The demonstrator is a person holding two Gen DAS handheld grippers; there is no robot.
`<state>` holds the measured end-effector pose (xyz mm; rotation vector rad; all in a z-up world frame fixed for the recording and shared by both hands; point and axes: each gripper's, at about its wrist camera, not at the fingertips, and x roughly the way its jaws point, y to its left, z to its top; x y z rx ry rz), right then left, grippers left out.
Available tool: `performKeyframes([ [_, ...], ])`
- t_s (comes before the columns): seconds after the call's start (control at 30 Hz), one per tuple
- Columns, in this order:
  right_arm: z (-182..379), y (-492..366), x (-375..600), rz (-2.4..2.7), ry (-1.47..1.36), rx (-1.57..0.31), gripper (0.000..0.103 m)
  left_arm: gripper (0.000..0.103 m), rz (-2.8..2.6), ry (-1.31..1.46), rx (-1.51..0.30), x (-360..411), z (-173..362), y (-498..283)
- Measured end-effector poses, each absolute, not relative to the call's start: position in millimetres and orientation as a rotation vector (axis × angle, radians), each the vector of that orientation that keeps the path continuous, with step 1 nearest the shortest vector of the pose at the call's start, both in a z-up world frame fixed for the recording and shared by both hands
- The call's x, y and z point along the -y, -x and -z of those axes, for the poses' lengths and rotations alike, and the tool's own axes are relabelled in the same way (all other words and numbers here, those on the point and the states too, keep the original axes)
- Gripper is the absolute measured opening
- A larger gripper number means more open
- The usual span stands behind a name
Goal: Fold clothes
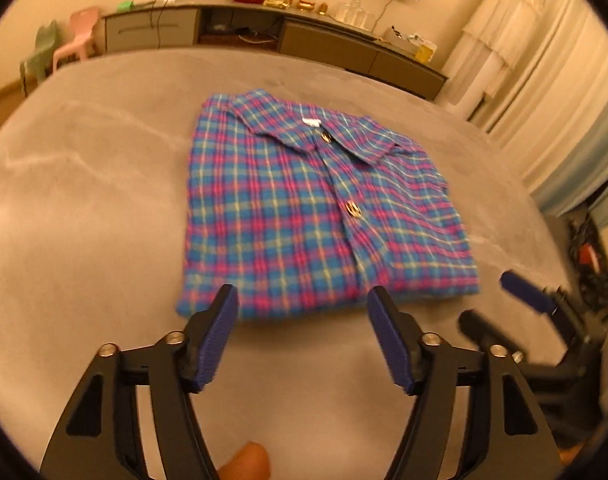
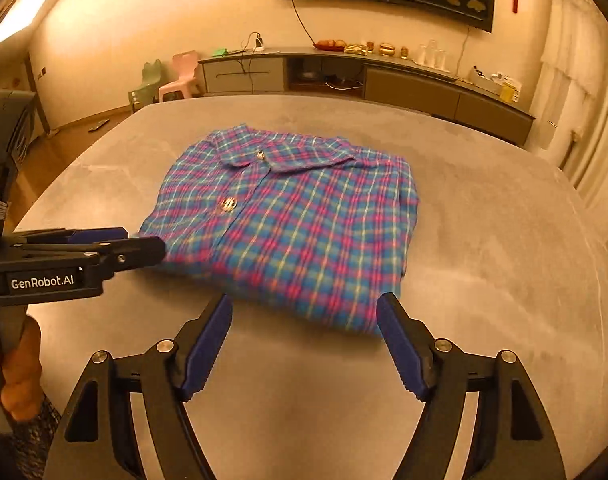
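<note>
Both hand-held grippers [image 1: 301, 300] [image 2: 304, 312] gape at folded shirt's [image 1: 304, 208] near edge.

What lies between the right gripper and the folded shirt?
Only bare grey table lies between the open right gripper and plaid shirt, in the right wrist view.

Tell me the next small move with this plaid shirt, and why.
Probably draw both grippers back and clear. The plaid shirt already lies folded, collar up, on the grey table; the left gripper and the right gripper stand open with nothing held.
</note>
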<state>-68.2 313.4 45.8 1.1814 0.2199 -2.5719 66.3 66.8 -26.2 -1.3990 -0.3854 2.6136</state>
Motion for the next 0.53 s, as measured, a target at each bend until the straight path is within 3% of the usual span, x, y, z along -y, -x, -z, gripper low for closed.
performKeyframes([
  [0.17,-38,50,-305,2.595,-1.183,-0.222,0.076,0.086,-2.668,1.368,0.386,-61,19,-88],
  [0.53,-34,35,-298,2.601,-1.155,-0.292,0.076,0.089,-2.727,1.313,0.336,-63,11,-93],
])
